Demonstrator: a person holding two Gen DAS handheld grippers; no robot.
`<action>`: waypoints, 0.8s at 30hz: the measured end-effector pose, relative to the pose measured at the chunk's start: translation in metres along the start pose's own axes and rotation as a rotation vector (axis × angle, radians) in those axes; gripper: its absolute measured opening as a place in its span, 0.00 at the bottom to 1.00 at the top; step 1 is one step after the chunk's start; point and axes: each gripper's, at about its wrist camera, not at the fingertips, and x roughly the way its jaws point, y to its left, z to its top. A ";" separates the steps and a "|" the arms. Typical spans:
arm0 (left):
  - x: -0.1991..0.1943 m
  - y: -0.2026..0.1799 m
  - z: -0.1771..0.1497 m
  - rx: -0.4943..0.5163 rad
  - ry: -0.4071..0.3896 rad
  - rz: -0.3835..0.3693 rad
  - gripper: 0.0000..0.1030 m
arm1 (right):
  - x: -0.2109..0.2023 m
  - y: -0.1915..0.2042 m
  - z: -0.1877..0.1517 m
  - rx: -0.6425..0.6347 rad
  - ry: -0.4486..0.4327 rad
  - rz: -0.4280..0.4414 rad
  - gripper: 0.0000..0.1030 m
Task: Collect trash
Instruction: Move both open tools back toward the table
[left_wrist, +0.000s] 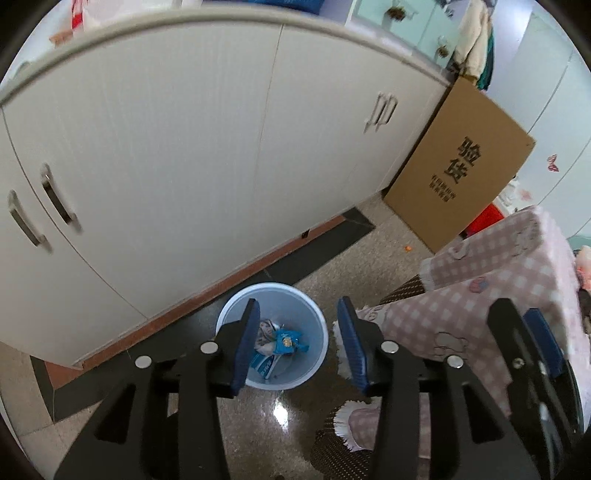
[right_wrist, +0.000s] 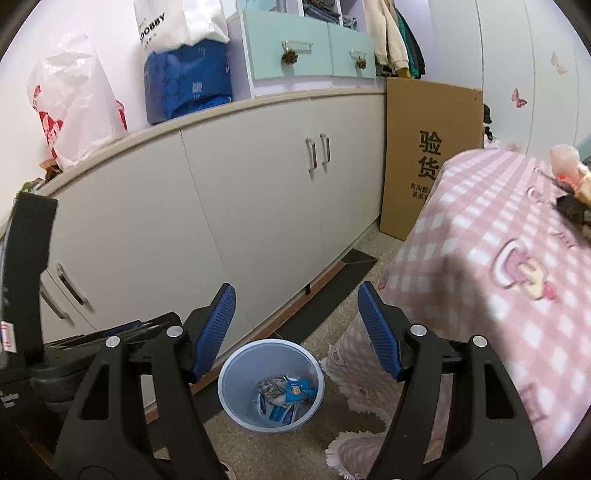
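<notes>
Hovering over bin (left_wrist: 272, 338) | left gripper (left_wrist: 299, 347) and right gripper (right_wrist: 295, 332) both stood open, empty | wrappers (left_wrist: 277, 345) lay inside bin by cabinet (left_wrist: 166, 147) | no loose trash seen; collection looked largely done

**Hidden, cropped and unclear items**

- Bin (left_wrist: 271, 334): in the left view its near-left rim and part of the wrappers (left_wrist: 277, 345) sit behind a finger (left_wrist: 245, 343) of the left gripper (left_wrist: 297, 343). Wrapper print is too small to read in either view.
- Box (right_wrist: 424, 155): in the right view the lower text lines are cut off by the pink checked cover (right_wrist: 498, 258).
- Handles (left_wrist: 40, 214): smeared by blur in the left view.
- White bag (right_wrist: 177, 22): top cropped by the frame; its lettering is partly lost.
- Items on the cover, far right (right_wrist: 569, 177): blurred and cropped, kind cannot be told.
- Right gripper (left_wrist: 532, 332): only partly visible at the left view's edge.
</notes>
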 end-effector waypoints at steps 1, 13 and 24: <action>-0.011 -0.003 0.000 0.004 -0.020 -0.006 0.43 | -0.008 0.000 0.003 0.000 -0.010 0.003 0.66; -0.104 -0.091 -0.014 0.161 -0.176 -0.083 0.51 | -0.106 -0.061 0.031 0.078 -0.116 -0.040 0.69; -0.119 -0.237 -0.040 0.452 -0.192 -0.208 0.62 | -0.165 -0.210 0.025 0.218 -0.084 -0.251 0.71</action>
